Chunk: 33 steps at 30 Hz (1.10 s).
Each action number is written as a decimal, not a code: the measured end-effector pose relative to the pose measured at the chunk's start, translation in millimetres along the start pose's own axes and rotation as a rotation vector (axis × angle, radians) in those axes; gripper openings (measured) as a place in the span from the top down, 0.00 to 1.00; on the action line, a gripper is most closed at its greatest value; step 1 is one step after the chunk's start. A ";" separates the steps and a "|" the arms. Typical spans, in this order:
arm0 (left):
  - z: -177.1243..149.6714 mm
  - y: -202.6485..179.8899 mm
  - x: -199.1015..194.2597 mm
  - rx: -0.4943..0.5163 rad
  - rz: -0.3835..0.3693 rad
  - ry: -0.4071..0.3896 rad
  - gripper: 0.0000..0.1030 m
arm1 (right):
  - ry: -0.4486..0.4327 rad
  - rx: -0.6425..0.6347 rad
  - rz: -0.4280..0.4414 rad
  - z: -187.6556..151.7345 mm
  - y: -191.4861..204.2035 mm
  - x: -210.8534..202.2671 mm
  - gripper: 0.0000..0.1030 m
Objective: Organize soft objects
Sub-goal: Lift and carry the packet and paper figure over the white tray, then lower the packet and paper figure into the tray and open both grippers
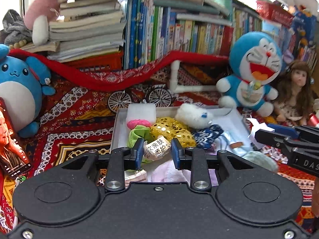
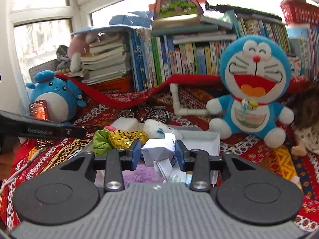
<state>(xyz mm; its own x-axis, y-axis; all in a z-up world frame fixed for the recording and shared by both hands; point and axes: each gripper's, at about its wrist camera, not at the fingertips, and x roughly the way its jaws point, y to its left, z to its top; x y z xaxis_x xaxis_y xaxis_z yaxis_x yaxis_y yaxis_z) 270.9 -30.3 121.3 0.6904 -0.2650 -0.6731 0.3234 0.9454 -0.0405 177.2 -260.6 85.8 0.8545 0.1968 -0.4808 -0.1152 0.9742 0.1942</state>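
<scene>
Patterned red cloth (image 1: pixel 65 107) covers the worktop, books (image 1: pixel 179 33) stacked and shelved behind it, top rows blurred and cut off at 12 o'clock. White shallow box (image 1: pixel 116 127) sits centre in the left wrist view, holding a green cloth (image 1: pixel 137 135), pink bundle (image 1: pixel 137 123), gold sequin pouch (image 1: pixel 171 129), white plush (image 1: pixel 194 115) and a blue patterned fabric (image 1: pixel 207 135); near edge of the box hidden under the tool body. Left tongs (image 1: pixel 157 151) clamp a small white packet with printed characters (image 1: pixel 157 148), text partly cut off by the blue pads. Right tongs (image 2: pixel 157 152) grip a crumpled white paper piece (image 2: pixel 158 149) above the box (image 2: pixel 201 137); what's below it is hard to read, a purple fuzzy thing (image 2: pixel 141 174) mostly hidden. Right tongs enter the left view at 3 o'clock (image 1: pixel 257 135), white paper visible at the tip. Doraemon plush (image 1: pixel 253 71) at 2 o'clock, doll (image 1: pixel 293 91) beside it cropped by the frame edge. Blue round plush (image 1: pixel 18 87) at 9 o'clock, a phone (image 1: pixel 12 145) leaning in front of it, partly out of frame. Miniature bicycle (image 1: pixel 139 97) behind the box, lower part occluded.
</scene>
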 end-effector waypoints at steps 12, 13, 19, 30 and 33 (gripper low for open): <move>1.9 -1.1 50.7 0.015 0.007 0.106 0.73 | 0.056 0.050 -0.023 -2.7 -12.2 32.6 0.58; 1.5 -0.8 53.1 0.014 0.009 0.111 0.73 | 0.062 0.053 -0.024 -3.6 -13.0 35.3 0.58; 1.3 0.8 61.5 0.016 0.000 0.143 0.73 | 0.090 0.058 -0.039 -7.9 -15.5 51.2 0.58; 4.5 4.6 83.3 -0.007 -0.023 0.265 0.73 | 0.150 0.046 -0.047 -13.0 -15.6 69.7 0.58; 5.0 8.3 89.0 -0.028 -0.023 0.289 0.73 | 0.164 0.048 -0.049 -15.4 -16.7 73.9 0.58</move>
<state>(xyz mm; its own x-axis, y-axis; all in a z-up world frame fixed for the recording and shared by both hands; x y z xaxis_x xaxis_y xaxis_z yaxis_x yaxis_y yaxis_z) 338.3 -47.1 64.7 0.4688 -0.2255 -0.8541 0.3160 0.9457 -0.0762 234.5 -260.6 33.9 0.7637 0.1683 -0.6233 -0.0479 0.9775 0.2053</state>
